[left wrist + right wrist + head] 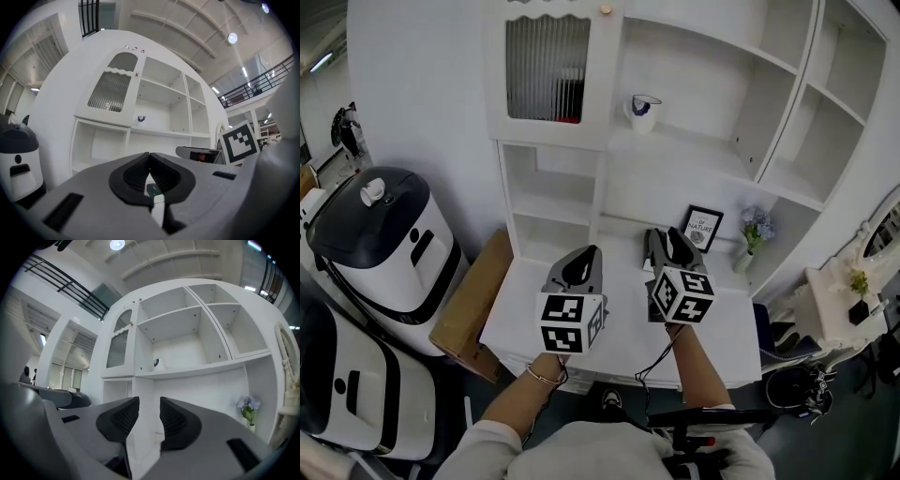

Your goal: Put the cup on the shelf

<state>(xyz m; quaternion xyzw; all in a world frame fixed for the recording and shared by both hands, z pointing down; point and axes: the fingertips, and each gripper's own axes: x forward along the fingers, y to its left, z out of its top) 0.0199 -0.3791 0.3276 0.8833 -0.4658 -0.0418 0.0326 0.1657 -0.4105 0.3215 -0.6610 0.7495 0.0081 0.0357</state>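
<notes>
I hold both forearms forward, side by side. My left gripper (pixel 586 258) points level, its jaws closed together; my right gripper (pixel 664 240) has its jaws slightly apart, gripping nothing.

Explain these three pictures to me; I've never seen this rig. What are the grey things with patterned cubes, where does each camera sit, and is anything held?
No robot here: a person holds a two-jaw gripper in each hand; the cubes are part of them. The head view looks down from the person's head at the left gripper and right gripper before a white cabinet. The other two views ride on the grippers and look along their jaws. The left jaws are shut on nothing; the right ones stand slightly apart, also empty. The cup already sits on a shelf. On the counter stand a framed picture and flowers.
</notes>
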